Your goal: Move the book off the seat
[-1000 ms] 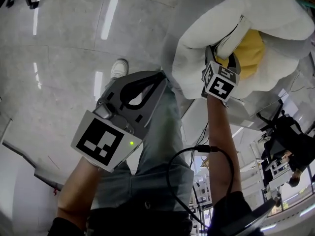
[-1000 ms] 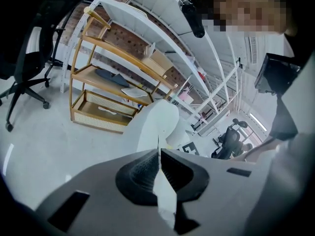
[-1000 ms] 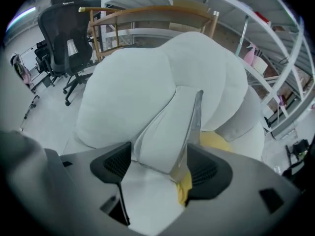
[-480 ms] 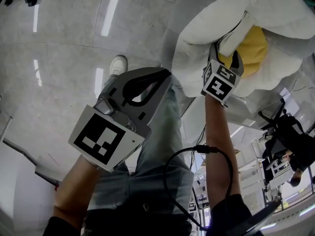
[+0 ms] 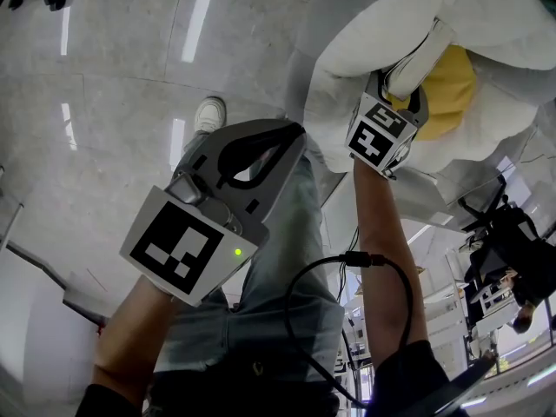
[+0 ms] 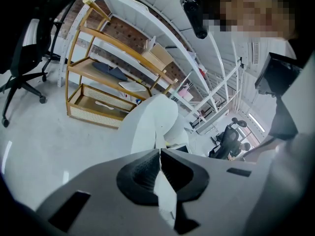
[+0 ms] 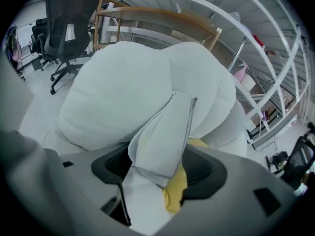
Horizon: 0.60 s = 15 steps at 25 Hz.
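A white book (image 5: 419,56) stands tilted over the yellow seat cushion (image 5: 450,89) of a puffy white chair (image 5: 365,33). My right gripper (image 5: 398,94) is shut on the book's lower edge. In the right gripper view the book (image 7: 165,127) rises from between the jaws of the right gripper (image 7: 160,168), with the yellow cushion (image 7: 174,188) behind it and the chair (image 7: 113,97) beyond. My left gripper (image 5: 282,142) hangs shut and empty over my leg, away from the chair. The left gripper view shows the left gripper (image 6: 160,154) with its pads touching.
A white shoe (image 5: 208,115) and grey trouser leg stand on the marble floor beside the chair. A black cable (image 5: 347,263) loops by my right arm. A wooden shelf unit (image 6: 103,82), white racks and a black office chair (image 6: 24,48) stand further off.
The right gripper has twisted and shifted slightly left with the book still in it. The left gripper has hardly moved.
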Each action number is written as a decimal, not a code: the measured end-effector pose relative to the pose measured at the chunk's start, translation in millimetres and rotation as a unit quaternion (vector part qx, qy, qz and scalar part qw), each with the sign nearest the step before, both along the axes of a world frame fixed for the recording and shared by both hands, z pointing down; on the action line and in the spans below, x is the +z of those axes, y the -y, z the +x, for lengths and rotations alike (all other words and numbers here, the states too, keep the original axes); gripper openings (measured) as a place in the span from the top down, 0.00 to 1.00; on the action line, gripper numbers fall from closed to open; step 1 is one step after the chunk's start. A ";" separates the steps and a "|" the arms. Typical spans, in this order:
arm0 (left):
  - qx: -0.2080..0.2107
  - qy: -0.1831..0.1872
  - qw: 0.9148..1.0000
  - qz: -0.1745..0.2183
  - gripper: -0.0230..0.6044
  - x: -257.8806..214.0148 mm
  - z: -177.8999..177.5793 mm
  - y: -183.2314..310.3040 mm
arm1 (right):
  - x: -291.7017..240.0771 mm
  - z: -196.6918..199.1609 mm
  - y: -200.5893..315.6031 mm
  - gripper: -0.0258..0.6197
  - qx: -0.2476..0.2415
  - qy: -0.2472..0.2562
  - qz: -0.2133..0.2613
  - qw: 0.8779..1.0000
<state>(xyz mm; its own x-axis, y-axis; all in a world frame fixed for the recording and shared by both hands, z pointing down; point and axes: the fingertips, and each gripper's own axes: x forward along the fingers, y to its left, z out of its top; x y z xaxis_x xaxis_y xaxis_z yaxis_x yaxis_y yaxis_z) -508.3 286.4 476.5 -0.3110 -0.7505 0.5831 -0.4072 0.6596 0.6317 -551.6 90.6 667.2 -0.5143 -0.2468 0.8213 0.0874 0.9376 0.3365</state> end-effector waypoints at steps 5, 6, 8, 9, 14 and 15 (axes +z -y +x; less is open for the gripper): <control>-0.002 -0.001 1.000 -0.003 0.95 1.1 0.1 -1.2 | -9.6 3.8 6.8 0.54 0.010 0.018 0.021 1.000; -0.001 -0.002 1.000 -0.003 0.95 1.4 0.5 -0.7 | -9.9 3.9 9.1 0.55 0.016 0.020 0.020 0.999; 0.001 -0.003 1.000 -0.001 0.95 1.8 0.8 1.3 | -8.5 2.7 12.2 0.56 0.026 0.016 0.017 0.999; 0.001 -0.003 1.000 0.000 0.95 2.1 0.9 2.1 | -7.7 1.6 12.8 0.56 0.031 0.012 0.018 0.999; -0.004 -0.008 1.000 -0.001 0.95 3.5 2.6 0.0 | -4.4 -3.8 9.6 0.58 0.056 0.010 0.028 0.998; -0.003 -0.008 1.000 -0.001 0.95 3.4 2.9 -0.5 | -4.1 -4.2 8.5 0.58 0.058 0.012 0.028 0.998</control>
